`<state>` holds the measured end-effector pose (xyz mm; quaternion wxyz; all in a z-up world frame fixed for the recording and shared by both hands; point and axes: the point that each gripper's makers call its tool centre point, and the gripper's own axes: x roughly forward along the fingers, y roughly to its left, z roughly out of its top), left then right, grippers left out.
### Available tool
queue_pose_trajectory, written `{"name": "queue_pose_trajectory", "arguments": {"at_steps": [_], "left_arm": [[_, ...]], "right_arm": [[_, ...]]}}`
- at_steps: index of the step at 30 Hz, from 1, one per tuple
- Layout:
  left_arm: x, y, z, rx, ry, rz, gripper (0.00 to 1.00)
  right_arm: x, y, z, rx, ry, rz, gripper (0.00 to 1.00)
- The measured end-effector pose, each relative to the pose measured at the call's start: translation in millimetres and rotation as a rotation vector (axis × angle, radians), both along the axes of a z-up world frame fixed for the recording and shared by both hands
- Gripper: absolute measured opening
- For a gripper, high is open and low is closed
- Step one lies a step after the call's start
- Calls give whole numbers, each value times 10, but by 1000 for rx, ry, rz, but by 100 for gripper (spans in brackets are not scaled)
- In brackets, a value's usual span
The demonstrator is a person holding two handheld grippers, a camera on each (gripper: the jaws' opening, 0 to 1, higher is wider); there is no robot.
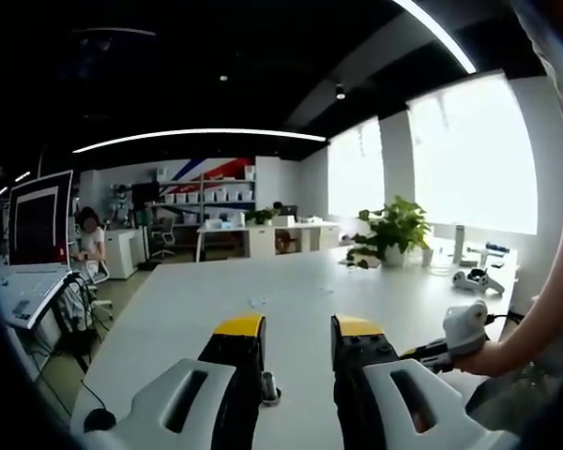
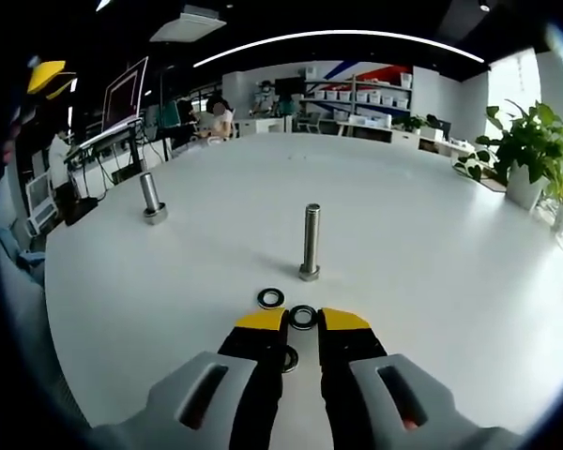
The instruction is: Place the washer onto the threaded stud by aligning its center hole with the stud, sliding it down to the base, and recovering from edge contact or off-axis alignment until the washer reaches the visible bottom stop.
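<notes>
Right tongs (image 2: 303, 320) apart, straddling one washer (image 2: 302, 317) lying flat on the white table (image 2: 432, 244); second washer (image 2: 271, 298) just beside, threaded stud (image 2: 311, 242) upright beyond. Thin, rigid, smooth steel: likely light and slippery. Pinch across opposite rim edges, keeping the hole clear. Left tongs (image 1: 296, 328) apart, empty.

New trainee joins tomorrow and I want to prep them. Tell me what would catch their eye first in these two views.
In the right gripper view, a tall threaded stud stands upright mid-table, with washers lying just short of the right gripper: one to the left and one at its yellow tips. A second stud stands far left. In the left gripper view, the left gripper hovers over the white table, with a potted plant by the bright windows.
</notes>
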<state>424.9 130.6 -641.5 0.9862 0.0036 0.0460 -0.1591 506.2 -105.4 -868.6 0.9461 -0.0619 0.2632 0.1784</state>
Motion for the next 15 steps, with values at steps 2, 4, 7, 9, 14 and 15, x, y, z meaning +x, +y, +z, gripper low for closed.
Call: {"name": "queue_pose_trajectory", "arguments": {"at_steps": [2, 4, 7, 9, 14, 15], "left_arm": [[-2, -8, -1, 0, 1, -3, 26], [-4, -16, 2, 2, -1, -5, 26], [-2, -17, 1, 3, -1, -6, 26], [-3, -17, -1, 1, 1, -7, 26], [-3, -18, 1, 0, 2, -8, 26], [-4, -20, -1, 0, 3, -8, 26]], "right_arm": [[5, 3, 4, -5, 5, 4, 15], [8, 4, 0, -9, 9, 6, 15], [7, 26, 5, -27, 11, 18, 14], [2, 31, 13, -24, 9, 21, 14], [-15, 19, 20, -33, 11, 18, 14], [-15, 12, 16, -30, 12, 17, 14]]}}
